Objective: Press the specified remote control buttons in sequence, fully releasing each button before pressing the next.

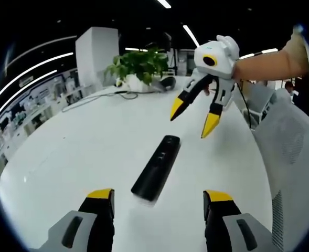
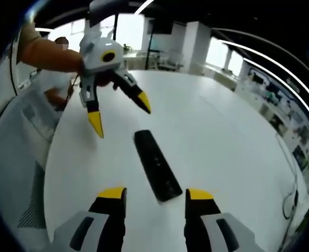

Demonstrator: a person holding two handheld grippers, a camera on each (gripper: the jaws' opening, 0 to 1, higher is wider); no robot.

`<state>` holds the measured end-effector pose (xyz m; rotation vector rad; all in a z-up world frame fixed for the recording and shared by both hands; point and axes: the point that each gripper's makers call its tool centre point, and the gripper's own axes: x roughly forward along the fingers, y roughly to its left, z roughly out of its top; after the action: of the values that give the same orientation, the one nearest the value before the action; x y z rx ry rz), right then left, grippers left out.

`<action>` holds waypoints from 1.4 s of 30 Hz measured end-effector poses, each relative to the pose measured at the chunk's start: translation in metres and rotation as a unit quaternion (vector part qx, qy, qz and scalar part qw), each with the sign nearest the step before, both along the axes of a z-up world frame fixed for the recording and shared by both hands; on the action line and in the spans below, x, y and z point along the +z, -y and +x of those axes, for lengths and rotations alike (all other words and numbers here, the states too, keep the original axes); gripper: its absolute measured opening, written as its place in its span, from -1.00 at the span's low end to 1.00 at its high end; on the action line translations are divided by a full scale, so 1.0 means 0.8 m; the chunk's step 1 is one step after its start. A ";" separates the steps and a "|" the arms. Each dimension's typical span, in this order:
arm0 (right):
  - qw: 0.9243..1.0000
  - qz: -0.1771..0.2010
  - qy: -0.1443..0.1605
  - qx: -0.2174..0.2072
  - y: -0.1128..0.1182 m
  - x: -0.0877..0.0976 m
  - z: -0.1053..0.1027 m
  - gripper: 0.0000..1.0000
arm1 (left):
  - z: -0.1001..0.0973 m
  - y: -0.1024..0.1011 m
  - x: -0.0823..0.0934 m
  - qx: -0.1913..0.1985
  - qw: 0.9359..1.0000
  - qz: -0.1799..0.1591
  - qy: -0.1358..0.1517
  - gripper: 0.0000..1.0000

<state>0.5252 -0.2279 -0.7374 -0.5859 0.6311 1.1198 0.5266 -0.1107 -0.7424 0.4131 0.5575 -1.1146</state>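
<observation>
A black remote control [image 1: 157,167] lies flat on the white table [image 1: 81,147], one end between my left gripper's [image 1: 159,195] open, yellow-tipped jaws, untouched by them. Beyond its far end my right gripper [image 1: 193,116] hovers above the table, open and empty, held by a person's arm [image 1: 269,63]. In the right gripper view the remote [image 2: 157,165] runs away from my right gripper [image 2: 156,193], whose jaws stand wide apart around its near end. Facing it past the far end, my left gripper [image 2: 120,113] hangs open over the table [image 2: 222,136].
A potted plant [image 1: 138,65] and a dark cable [image 1: 99,97] sit at the table's far side, near a white pillar [image 1: 96,52]. A grey mesh chair [image 1: 290,157] stands along the table's edge, also seen as the chair [image 2: 18,157] in the right gripper view.
</observation>
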 end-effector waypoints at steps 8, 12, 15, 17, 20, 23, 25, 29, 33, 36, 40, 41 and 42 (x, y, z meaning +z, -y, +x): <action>1.000 -0.002 -0.002 0.001 0.000 -0.002 0.003 -0.22 | 0.001 0.002 -0.003 -0.004 1.000 0.002 -0.001 0.42; 1.000 -0.004 -0.003 0.001 0.000 -0.004 0.005 -0.23 | 0.002 0.003 -0.004 -0.006 1.000 0.004 -0.001 0.42; 1.000 -0.006 -0.004 0.002 0.000 -0.006 0.006 -0.24 | 0.003 0.003 -0.005 -0.008 1.000 0.004 -0.002 0.42; 1.000 -0.008 -0.004 0.002 0.001 -0.007 0.007 -0.25 | 0.003 0.003 -0.005 -0.009 1.000 0.006 -0.002 0.42; 1.000 -0.010 -0.004 0.002 0.002 -0.008 0.008 -0.30 | 0.004 0.003 -0.008 -0.011 1.000 0.008 -0.003 0.42; 1.000 -0.011 -0.004 0.003 0.002 -0.009 0.010 -0.29 | 0.004 0.003 -0.009 -0.011 1.000 0.009 -0.004 0.42; 1.000 -0.011 -0.006 0.003 0.001 -0.010 0.011 -0.28 | 0.005 0.004 -0.010 -0.012 1.000 0.009 -0.004 0.41; 1.000 -0.014 -0.007 0.005 0.001 -0.012 0.011 -0.30 | 0.006 0.004 -0.011 -0.012 1.000 0.011 -0.005 0.41; 1.000 -0.017 -0.007 0.005 0.001 -0.014 0.013 -0.31 | 0.008 0.003 -0.012 -0.013 1.000 0.014 -0.003 0.41; 1.000 -0.017 -0.008 0.006 0.001 -0.015 0.014 -0.30 | 0.009 0.004 -0.013 -0.013 1.000 0.013 -0.006 0.40; 1.000 -0.020 -0.010 0.007 0.001 -0.018 0.015 -0.30 | 0.010 0.005 -0.015 -0.016 1.000 0.016 -0.006 0.38; 1.000 -0.021 -0.011 0.007 0.002 -0.018 0.016 -0.31 | 0.011 0.005 -0.015 -0.016 1.000 0.016 -0.007 0.38; 1.000 -0.021 -0.011 0.007 0.002 -0.019 0.016 -0.31 | 0.011 0.006 -0.016 -0.017 1.000 0.016 -0.008 0.38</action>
<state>0.5380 -0.2291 -0.7524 -0.6151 0.6712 1.1294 0.5352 -0.1152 -0.7550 0.4441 0.5847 -1.1422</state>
